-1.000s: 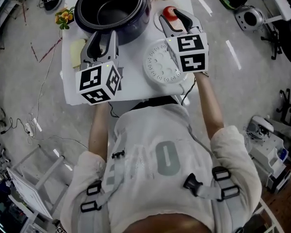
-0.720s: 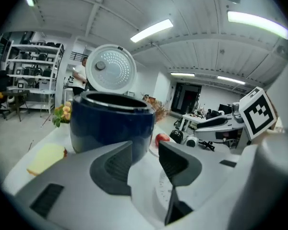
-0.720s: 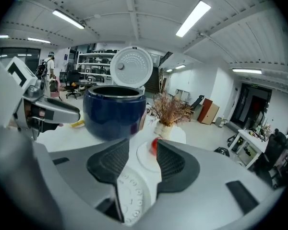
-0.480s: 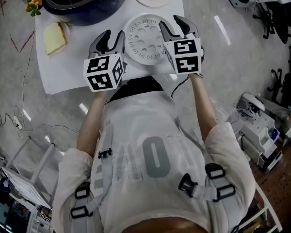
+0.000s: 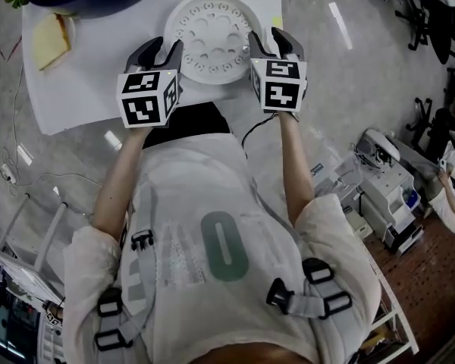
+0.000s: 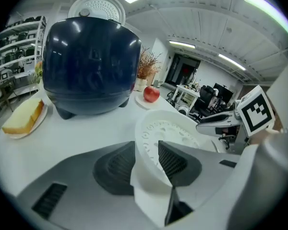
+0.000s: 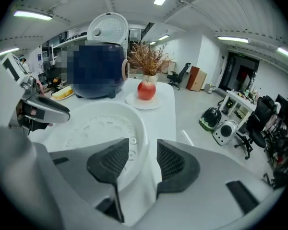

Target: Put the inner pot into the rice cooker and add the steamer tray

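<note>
The white perforated steamer tray (image 5: 212, 32) lies flat on the white table (image 5: 83, 89), near its front edge. My left gripper (image 5: 161, 50) is at the tray's left rim and my right gripper (image 5: 269, 40) at its right rim. In the left gripper view the tray's rim (image 6: 149, 143) stands between the open jaws, and the right gripper view shows the opposite rim (image 7: 141, 147) between open jaws too. Neither pair of pads presses on it. The dark blue rice cooker (image 6: 89, 66) stands behind with its lid (image 6: 98, 8) up; its inside is hidden.
A slice of cake on a plate (image 5: 49, 40) lies left of the tray, in front of the cooker. A red apple on a plate (image 7: 146, 90) and a vase of dried twigs (image 7: 149, 59) stand at the back. The table's right edge runs close to my right gripper.
Both grippers have come down from above the table to the tray, one on each side, and now straddle its rim. The jaws look as wide as before.
</note>
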`<control>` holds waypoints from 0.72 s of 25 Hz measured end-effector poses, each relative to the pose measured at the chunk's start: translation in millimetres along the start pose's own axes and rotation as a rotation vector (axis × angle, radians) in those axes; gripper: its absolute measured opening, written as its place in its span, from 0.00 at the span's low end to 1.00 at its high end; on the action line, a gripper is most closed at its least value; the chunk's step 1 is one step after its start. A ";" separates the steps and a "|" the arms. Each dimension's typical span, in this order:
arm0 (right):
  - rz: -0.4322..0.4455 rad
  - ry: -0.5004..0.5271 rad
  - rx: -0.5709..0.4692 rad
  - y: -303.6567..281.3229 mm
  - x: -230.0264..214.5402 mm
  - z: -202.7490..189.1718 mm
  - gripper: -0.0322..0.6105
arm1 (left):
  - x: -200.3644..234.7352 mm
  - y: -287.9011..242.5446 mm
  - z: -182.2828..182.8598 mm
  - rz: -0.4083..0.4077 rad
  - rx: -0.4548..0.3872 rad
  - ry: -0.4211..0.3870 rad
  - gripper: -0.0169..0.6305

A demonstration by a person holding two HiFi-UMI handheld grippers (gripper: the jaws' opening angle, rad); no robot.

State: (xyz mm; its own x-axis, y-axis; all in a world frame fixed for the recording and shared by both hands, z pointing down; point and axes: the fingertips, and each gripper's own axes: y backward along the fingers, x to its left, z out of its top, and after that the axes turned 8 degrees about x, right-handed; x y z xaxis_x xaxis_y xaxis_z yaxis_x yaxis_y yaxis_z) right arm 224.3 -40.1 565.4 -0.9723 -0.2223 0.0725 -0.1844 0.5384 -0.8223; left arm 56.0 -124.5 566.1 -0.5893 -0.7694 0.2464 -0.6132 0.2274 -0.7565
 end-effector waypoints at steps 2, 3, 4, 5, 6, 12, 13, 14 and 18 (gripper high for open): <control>-0.003 -0.026 0.016 -5.1 -1.4 -9.9 0.34 | 2.7 -5.0 -7.4 0.008 0.017 -0.009 0.26; -0.004 -0.037 0.023 -7.1 -1.0 -14.0 0.34 | 4.0 -6.3 -10.4 0.010 0.023 -0.011 0.25; -0.006 -0.048 0.028 -8.3 -0.5 -17.4 0.34 | 4.6 -6.6 -11.9 0.011 0.026 -0.011 0.24; -0.005 -0.061 0.031 -8.5 -0.2 -20.3 0.34 | 4.2 -6.2 -12.2 0.014 0.026 -0.011 0.23; -0.002 -0.077 0.033 -7.7 0.0 -22.6 0.33 | 3.1 -5.7 -12.0 0.018 0.025 -0.012 0.23; -0.026 -0.130 0.037 -7.0 2.4 -22.2 0.21 | 1.4 -6.2 -9.3 0.019 0.020 -0.017 0.22; -0.029 -0.141 0.037 -7.2 2.6 -23.1 0.20 | 1.7 -6.6 -10.0 0.017 0.022 -0.015 0.22; -0.026 -0.152 0.040 -7.4 3.3 -24.4 0.20 | 2.1 -6.5 -10.9 0.015 0.024 -0.012 0.21; -0.005 -0.162 0.057 -6.6 6.4 -25.1 0.19 | 3.8 -3.9 -11.6 0.011 0.026 0.001 0.21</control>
State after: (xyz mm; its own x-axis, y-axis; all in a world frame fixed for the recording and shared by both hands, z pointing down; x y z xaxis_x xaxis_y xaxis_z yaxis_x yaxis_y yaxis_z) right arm 215.7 -24.7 585.5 -0.9346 -0.3556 -0.0111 -0.1765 0.4906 -0.8533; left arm 50.0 -121.4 577.0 -0.5962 -0.7666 0.2385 -0.5932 0.2204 -0.7743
